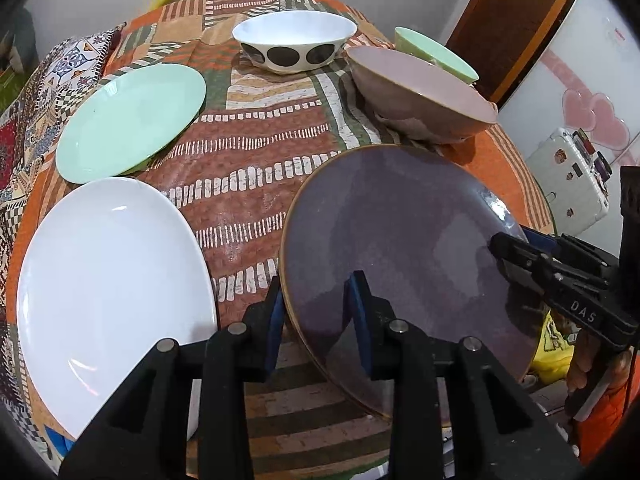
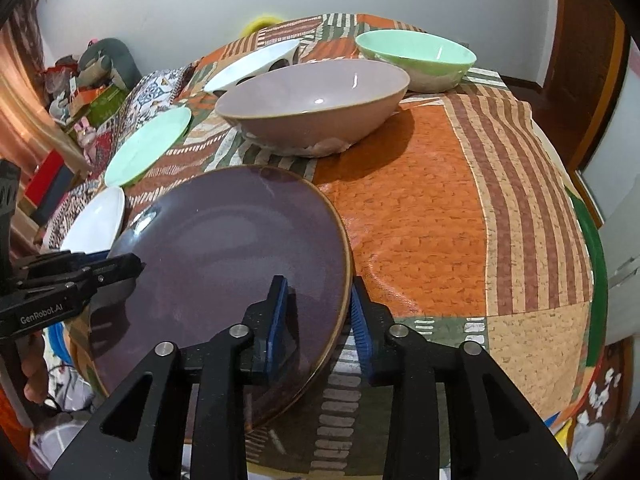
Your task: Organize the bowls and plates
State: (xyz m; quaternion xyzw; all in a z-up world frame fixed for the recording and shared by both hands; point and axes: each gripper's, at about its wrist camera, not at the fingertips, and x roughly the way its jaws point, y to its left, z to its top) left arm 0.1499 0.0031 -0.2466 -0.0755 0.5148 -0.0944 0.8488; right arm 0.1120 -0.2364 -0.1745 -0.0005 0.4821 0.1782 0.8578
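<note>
We have both claws on the purple plate [image 1: 400,248]. Left claw [image 1: 316,320] straddles its left rim, one pad under, one on top, clenched onto the purple plate as far as we can judge. Right claw [image 2: 320,320] does the same on the right rim, grasping the purple plate too. The plate looks tilted, near edge hanging past the desk [image 2: 440,200] front, probably so the pads can get under the rim; we can't tell if the far edge touches the cloth.

Both tools come in low and roughly level from the plate's near side, angled toward each other; a hand [image 2: 32,364] shows under the left tool.

Left of the purple plate: white plate [image 1: 112,280], then green plate [image 1: 132,120] further back. Behind the purple plate: pink bowl [image 2: 316,100] close, green bowl [image 2: 416,58] and spotted bowl [image 1: 294,42] beyond. Likely stacking target is the white plate.
</note>
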